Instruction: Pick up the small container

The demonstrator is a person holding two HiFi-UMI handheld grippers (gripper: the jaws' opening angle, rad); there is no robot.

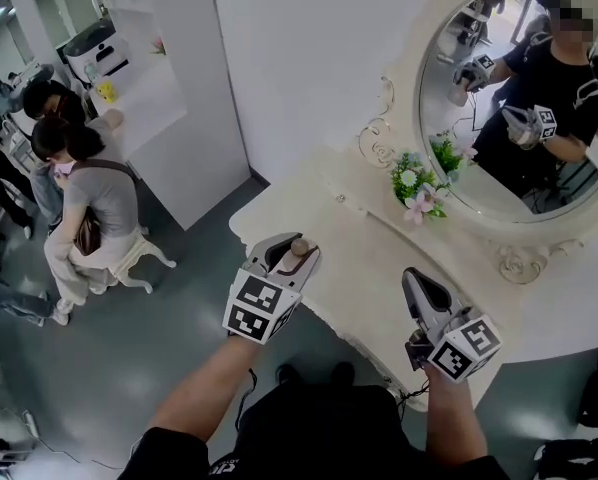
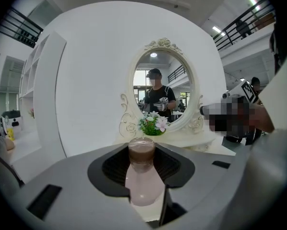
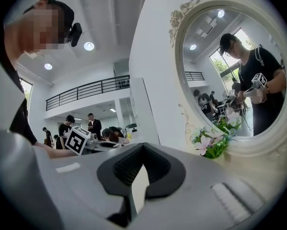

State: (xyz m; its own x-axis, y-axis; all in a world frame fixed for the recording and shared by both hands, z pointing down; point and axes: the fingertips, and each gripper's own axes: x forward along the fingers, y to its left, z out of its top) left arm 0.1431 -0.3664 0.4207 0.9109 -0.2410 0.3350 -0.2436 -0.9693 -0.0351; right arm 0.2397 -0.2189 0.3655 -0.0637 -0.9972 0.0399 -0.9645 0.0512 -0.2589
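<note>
Left tongs [image 1: 291,255] hold the small container [image 2: 142,176]; right tongs [image 3: 141,157] are empty.
The left tongs are partly open and their two dark pads press on the sides of the small container, a pale pink bottle with a brown cap [image 2: 141,150], which stands upright between them. It is in the tongs, not on the surface [image 1: 369,258], and in the head view it shows over the near left edge of it. The right tongs have their jaws almost together, with only a thin slit and nothing between them; they are above the near right part of the surface, well apart from the left tongs. At the back, a small bunch of flowers [image 1: 416,183] stands at the foot of the oval mirror [image 1: 519,98].
</note>
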